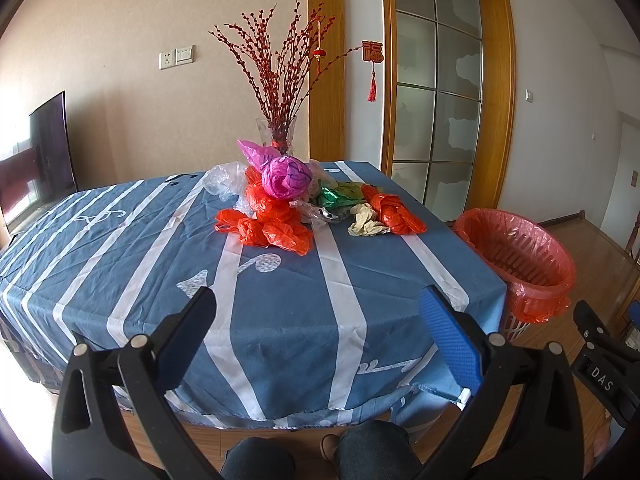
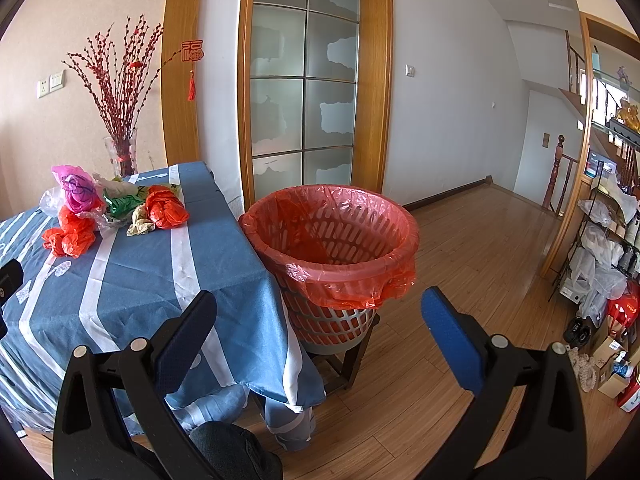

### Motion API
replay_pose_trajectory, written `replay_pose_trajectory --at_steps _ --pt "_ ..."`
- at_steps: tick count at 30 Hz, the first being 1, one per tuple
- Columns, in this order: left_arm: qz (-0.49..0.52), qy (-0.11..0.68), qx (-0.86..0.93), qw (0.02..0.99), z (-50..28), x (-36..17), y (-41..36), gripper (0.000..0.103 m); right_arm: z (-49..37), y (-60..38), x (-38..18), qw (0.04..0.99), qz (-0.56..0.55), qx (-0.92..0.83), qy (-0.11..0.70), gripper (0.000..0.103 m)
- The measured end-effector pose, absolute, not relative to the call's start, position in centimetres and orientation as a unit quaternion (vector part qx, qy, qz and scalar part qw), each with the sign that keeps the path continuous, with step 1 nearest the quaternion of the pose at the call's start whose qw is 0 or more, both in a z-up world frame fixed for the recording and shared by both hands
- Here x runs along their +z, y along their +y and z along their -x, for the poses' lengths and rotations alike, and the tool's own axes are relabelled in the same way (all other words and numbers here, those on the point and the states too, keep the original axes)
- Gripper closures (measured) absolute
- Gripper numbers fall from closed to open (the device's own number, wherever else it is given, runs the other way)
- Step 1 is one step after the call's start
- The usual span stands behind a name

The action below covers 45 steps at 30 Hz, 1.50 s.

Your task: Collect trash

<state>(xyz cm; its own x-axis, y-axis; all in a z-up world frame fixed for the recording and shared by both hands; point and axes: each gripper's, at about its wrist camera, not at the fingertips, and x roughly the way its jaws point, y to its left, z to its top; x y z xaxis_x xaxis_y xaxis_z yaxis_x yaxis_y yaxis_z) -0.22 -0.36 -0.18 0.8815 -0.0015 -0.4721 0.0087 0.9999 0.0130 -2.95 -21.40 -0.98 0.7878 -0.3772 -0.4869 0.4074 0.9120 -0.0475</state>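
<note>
A heap of crumpled plastic trash lies at the far middle of the table: orange-red bags (image 1: 266, 226) (image 2: 70, 236), a pink bag (image 1: 286, 176) (image 2: 78, 190), a second orange bag (image 1: 394, 210) (image 2: 166, 208), a green wrapper (image 1: 340, 196) (image 2: 122, 202), a beige scrap (image 1: 366, 220) (image 2: 140, 224) and a clear bag (image 1: 224, 180). A waste basket lined with a red bag (image 1: 520, 256) (image 2: 332, 240) stands off the table's right edge. My left gripper (image 1: 318, 312) is open and empty above the near table. My right gripper (image 2: 318, 312) is open and empty, near the basket.
The table has a blue cloth with white stripes (image 1: 280, 320) (image 2: 140, 272). A glass vase of red branches (image 1: 280, 136) (image 2: 122, 156) stands behind the heap. The basket rests on a small wooden stand (image 2: 344, 364). Shelves with bags and boxes (image 2: 604, 264) line the right.
</note>
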Motion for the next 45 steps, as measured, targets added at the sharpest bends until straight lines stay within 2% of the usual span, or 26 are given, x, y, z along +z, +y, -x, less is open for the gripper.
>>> replay_pose_trajectory --at_steps 45 --pt "0.0 0.25 -0.002 0.968 -0.2 0.1 -1.1 0.004 2.6 -21.7 -1.1 0.944 -0.032 -0.209 0.253 0.002"
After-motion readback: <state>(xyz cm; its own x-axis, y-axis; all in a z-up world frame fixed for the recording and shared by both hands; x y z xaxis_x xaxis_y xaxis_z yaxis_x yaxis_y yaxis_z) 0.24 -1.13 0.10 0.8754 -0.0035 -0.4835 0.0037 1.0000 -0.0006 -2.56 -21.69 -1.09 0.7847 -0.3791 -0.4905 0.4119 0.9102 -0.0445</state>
